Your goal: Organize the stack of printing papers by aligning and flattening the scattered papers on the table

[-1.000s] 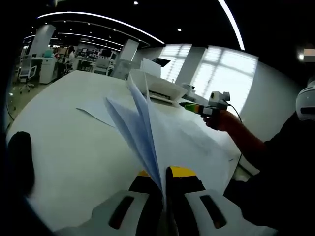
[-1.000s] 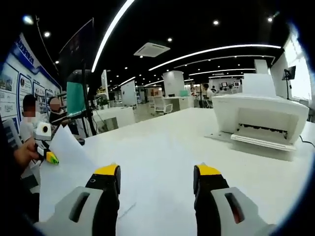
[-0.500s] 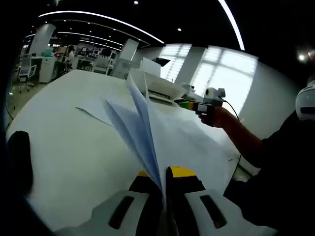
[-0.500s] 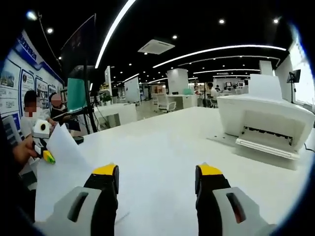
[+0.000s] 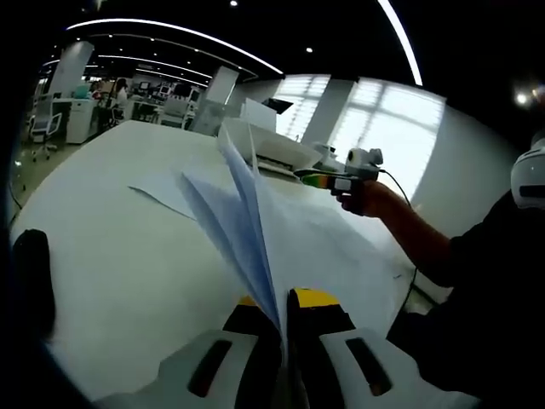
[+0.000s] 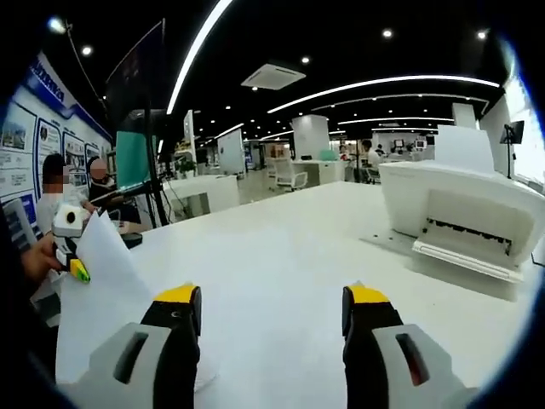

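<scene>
A fanned stack of white printing papers (image 5: 255,213) stands up on edge from the white table (image 5: 111,247), and my left gripper (image 5: 285,311) is shut on its near edge. One loose sheet (image 5: 157,196) lies flat farther out on the table. A hand holds my right gripper (image 5: 328,179) above the far side of the stack, apart from it. In the right gripper view the right gripper (image 6: 274,298) is open over bare table (image 6: 272,247), with nothing between its jaws. The left gripper (image 6: 72,264) shows at that view's left edge, holding the papers (image 6: 98,281).
A white printer (image 6: 464,209) sits on the table right of the right gripper, also seen as the printer (image 5: 272,149) beyond the stack. A black object (image 5: 34,273) stands at the table's near left. Seated people (image 6: 77,183) and office desks (image 6: 298,175) lie beyond.
In the left gripper view the right gripper has drifted left and slightly up, toward the printer. The left gripper stays shut on the stack, and the papers have not shifted.
</scene>
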### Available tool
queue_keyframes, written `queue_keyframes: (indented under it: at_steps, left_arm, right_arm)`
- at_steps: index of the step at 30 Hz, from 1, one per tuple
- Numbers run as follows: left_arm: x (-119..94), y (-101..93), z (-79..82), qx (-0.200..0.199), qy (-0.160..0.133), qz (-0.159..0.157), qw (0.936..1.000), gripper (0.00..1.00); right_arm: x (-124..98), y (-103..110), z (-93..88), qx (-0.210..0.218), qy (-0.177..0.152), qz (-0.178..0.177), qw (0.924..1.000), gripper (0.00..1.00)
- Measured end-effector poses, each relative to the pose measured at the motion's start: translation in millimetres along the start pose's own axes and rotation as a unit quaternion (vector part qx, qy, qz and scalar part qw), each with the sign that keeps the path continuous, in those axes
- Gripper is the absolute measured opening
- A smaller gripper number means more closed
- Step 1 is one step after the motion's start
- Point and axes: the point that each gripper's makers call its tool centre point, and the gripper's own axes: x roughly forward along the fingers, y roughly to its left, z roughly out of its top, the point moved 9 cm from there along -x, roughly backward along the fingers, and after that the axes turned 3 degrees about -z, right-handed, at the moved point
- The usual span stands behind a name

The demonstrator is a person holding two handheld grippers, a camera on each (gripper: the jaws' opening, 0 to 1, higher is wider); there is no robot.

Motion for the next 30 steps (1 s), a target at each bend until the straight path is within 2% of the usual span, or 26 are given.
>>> queue_keyframes:
  at_steps: [6,12,30]
  left_arm:
    - [0,-1.9,-0.4,0.0,0.0,0.001,1.0,0.08]
    - [2,-3.8,-1.1,-0.001,0.001,0.0,1.0,0.08]
    - [-1,4.4,-0.9,-0.001,0.004,-0.001,1.0,0.08]
  right_arm:
    - [8,-3,-0.5,0.001,0.007,0.004,1.0,0.66]
    - [10,4,-1.1,-0.001,0.012,0.008,0.9999,0.68]
    - [24,3,-7.5,-0.006,0.029,0.014,0.9994,0.73]
